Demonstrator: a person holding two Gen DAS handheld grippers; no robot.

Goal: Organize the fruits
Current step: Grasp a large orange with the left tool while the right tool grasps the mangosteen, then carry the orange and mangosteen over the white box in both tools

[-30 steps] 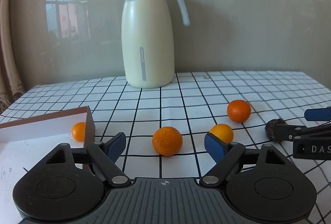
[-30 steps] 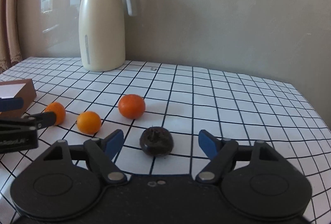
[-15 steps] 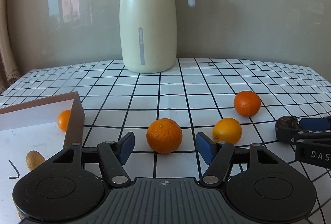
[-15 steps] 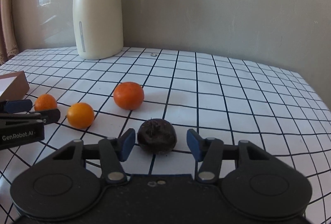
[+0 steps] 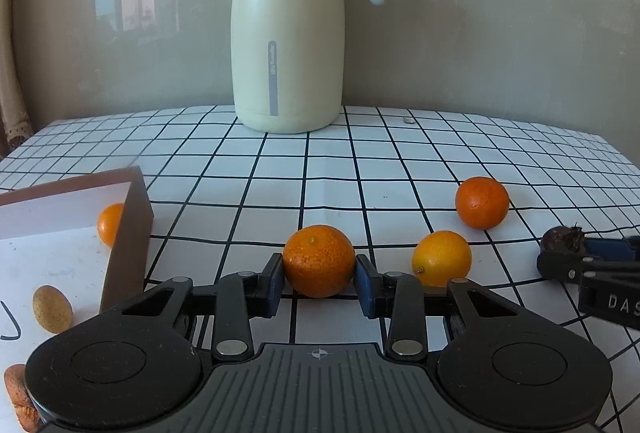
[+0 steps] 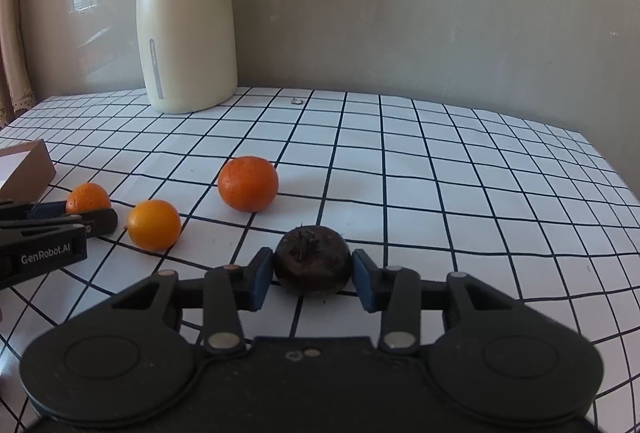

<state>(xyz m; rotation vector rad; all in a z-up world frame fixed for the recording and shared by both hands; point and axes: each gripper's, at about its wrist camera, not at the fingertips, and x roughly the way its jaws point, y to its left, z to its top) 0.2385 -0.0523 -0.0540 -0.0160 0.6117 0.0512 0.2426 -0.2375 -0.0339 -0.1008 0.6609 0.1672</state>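
Observation:
My left gripper (image 5: pixel 319 279) is shut on an orange mandarin (image 5: pixel 319 260) that rests on the checked tablecloth. My right gripper (image 6: pixel 313 275) is shut on a dark brown round fruit (image 6: pixel 312 259), also on the cloth. Two more oranges lie loose between them: a yellow-orange one (image 5: pixel 442 257) and a deeper orange one (image 5: pixel 481 202). They show in the right wrist view too, the yellow-orange one (image 6: pixel 154 224) and the deeper orange one (image 6: pixel 248 183). A brown box (image 5: pixel 132 225) with a white inside stands at the left and holds an orange fruit (image 5: pixel 110 224) and a small tan fruit (image 5: pixel 52 309).
A tall cream jug (image 5: pixel 288 29) with a grey lid stands at the back by the wall. The table's right edge (image 6: pixel 612 169) shows in the right wrist view. A brownish fruit (image 5: pixel 16 397) lies at the box's near left corner.
Both grippers moved forward and lower and closed: the left onto the mandarin, the right onto the dark fruit. Both were open around them before.

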